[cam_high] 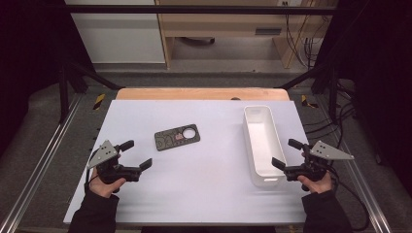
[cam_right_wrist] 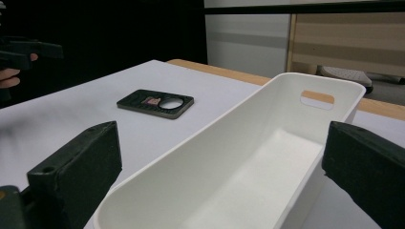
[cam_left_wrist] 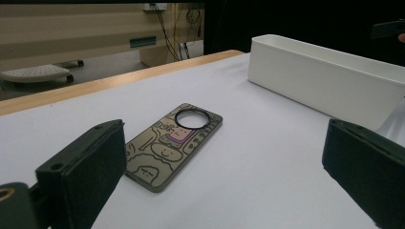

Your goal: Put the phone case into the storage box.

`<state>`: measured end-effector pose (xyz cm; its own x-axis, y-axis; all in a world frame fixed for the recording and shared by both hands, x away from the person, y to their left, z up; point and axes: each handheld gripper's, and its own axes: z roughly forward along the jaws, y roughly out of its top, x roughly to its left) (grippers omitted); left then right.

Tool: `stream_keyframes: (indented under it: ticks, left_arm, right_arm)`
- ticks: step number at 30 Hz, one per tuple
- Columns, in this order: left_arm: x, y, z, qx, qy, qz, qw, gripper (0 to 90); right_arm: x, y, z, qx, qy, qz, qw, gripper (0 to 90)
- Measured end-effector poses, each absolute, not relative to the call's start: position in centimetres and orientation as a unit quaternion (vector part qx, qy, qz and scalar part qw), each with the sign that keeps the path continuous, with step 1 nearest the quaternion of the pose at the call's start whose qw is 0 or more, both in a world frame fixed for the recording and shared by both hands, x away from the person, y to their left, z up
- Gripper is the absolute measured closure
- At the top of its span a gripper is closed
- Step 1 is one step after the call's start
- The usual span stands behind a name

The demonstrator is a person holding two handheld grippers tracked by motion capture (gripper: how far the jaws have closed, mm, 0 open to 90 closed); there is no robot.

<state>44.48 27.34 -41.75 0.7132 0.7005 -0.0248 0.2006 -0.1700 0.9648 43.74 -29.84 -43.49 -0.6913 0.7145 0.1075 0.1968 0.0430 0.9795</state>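
On the white surface (cam_high: 204, 184), between your wide-open, empty left hand-held gripper (cam_high: 135, 155) and the white bin (cam_high: 263, 145), the flat phone case (cam_high: 177, 136) looks light, thin, probably slippery; pinch its long edges.

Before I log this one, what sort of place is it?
Probably a lab recording rig: a white table inside black framing, loose cables behind, with just a phone case and white bin laid out.

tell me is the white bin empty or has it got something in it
Empty. The white bin shows only bare floor and walls in the right gripper view; the phone case lies outside it on the table.
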Motion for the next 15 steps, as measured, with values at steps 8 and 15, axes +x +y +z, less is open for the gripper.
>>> stream_keyframes:
  ticks: [8, 15]
  left_arm:
    - [44.61, 27.04, -41.54, 0.736, 0.311, 0.220, 0.560, 0.8]
    - [44.93, 26.50, -41.22, 0.741, 0.315, 0.221, 0.549, 0.8]
  right_arm:
    - [43.74, -29.73, -43.52, 0.327, 0.696, 0.603, 0.211, 0.4]
    - [43.72, -29.61, -43.47, 0.326, 0.698, 0.601, 0.212, 0.4]
